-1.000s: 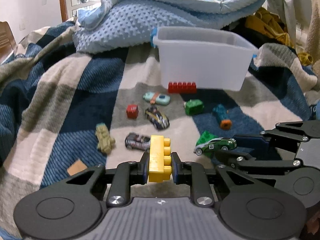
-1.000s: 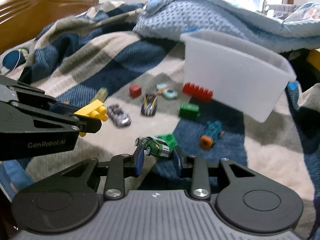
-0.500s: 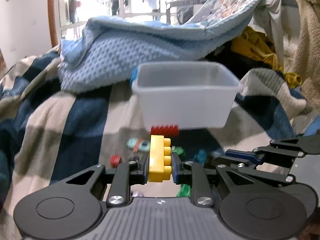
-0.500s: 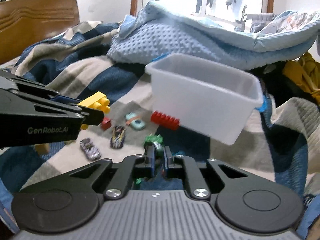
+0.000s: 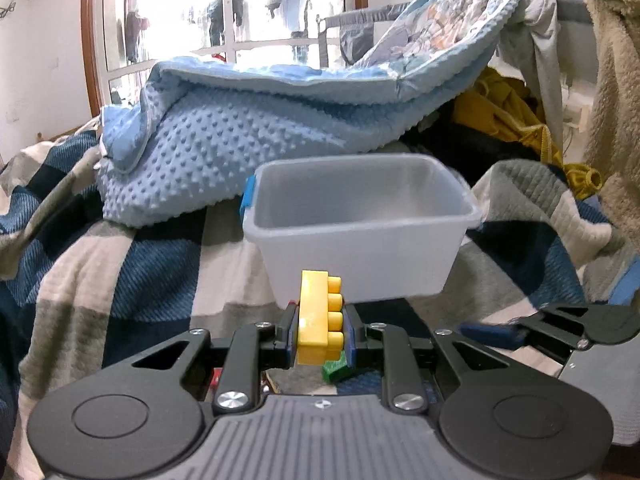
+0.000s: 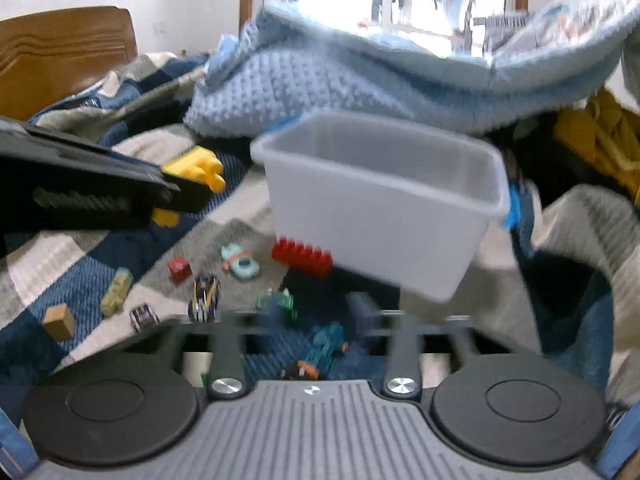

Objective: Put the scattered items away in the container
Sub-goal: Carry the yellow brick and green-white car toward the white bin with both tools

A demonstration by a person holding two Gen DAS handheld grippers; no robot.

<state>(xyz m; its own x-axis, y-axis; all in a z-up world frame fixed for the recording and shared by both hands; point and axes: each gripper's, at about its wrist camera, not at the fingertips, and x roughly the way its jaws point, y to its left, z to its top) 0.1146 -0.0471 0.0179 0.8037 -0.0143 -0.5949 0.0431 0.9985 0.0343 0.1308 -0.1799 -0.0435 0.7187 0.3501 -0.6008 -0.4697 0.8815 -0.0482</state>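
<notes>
Left gripper (image 5: 320, 330): clamped on the yellow block (image 5: 318, 318) — held upright, studs to the right.
Right gripper (image 6: 316, 312): jaws blurred and opening; nothing is seen between them.
Container (image 5: 360, 220): placed ahead of both grippers, seen empty.
Scattered toys: red block (image 6: 302, 256) touching its base; toy cars (image 6: 204, 298) left on the plaid blanket (image 5: 120, 272).
</notes>
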